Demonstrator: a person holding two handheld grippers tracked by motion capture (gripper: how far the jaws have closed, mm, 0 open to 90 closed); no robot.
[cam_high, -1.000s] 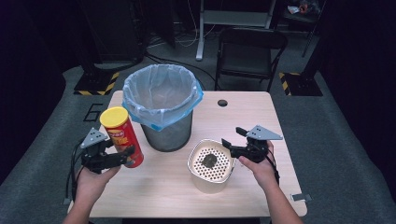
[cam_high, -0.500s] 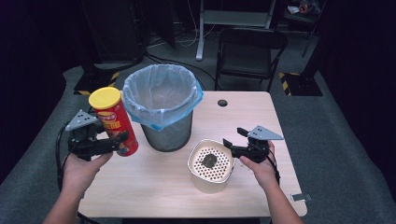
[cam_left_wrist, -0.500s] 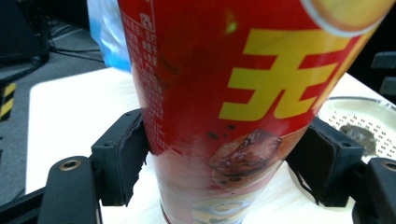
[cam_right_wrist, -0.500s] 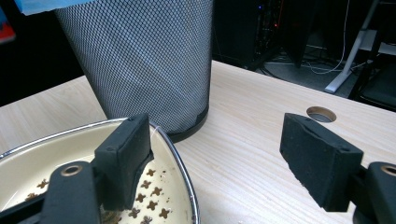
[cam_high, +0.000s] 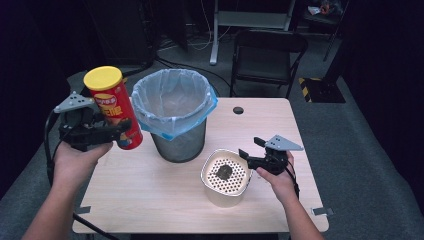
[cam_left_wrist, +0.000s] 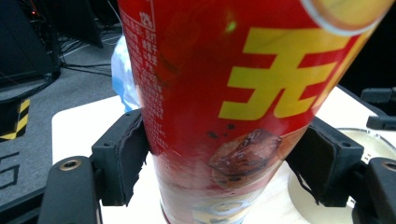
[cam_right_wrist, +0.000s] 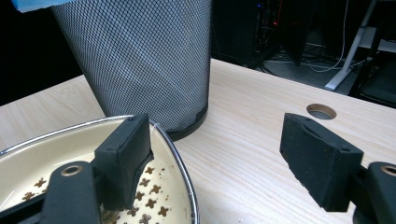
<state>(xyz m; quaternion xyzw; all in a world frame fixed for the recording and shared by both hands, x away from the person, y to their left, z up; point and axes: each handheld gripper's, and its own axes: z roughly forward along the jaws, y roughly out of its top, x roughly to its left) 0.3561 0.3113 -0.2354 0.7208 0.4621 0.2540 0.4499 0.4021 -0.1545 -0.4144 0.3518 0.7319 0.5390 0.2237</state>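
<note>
Can clamped in left tool, apparently clear of table.

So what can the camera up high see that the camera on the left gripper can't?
High view alone: the red chip can's yellow lid, the silver mesh bin's inside with its blue bag, and a black folding chair. Left gripper view alone: black pads pressing the can's sides and its big yellow lettering. Both: the tall red chip can and the wooden table.

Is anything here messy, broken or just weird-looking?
Mostly tidy. The cream strainer bowl holds a small dark clump of residue, and the left jaw pad gripping the red can looks ragged at its lower edge. Nothing is spilled on the table.
</note>
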